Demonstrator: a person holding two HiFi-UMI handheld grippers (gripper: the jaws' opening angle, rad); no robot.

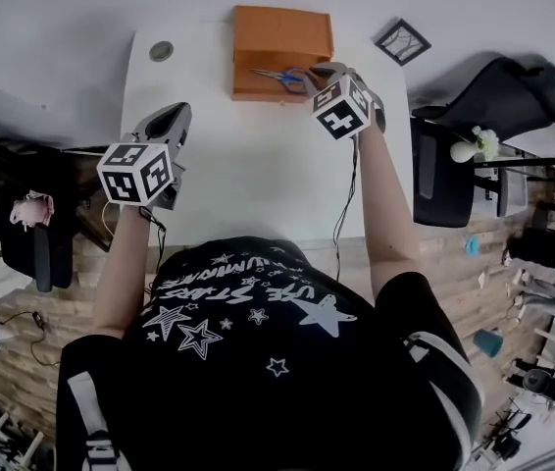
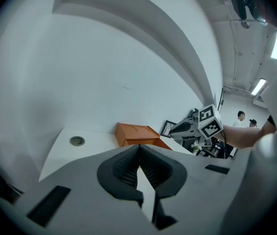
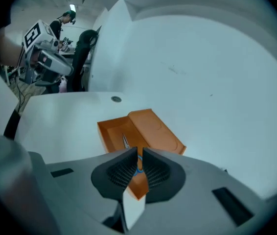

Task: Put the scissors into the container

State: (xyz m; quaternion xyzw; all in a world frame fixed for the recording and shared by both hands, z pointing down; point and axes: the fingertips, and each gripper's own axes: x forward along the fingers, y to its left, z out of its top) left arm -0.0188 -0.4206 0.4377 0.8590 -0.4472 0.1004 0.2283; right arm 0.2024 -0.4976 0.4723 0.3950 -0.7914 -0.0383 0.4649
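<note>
Head view: my right gripper [image 1: 325,71] covers the scissors' [image 1: 277,76] handles at the orange container's [image 1: 282,29] right edge, and the blades lie inside it. My left gripper [image 1: 168,118] hangs well left of the container.

Left gripper view: my jaws are pressed together, empty.

Right gripper view: my jaws stand narrow, pinching the blue handle over the container, pads hiding most of it.

Orange container [image 1: 282,32]; blue-handled scissors [image 1: 282,77]; white table [image 1: 248,175]; black shirt [image 1: 258,361], white stars.
</note>
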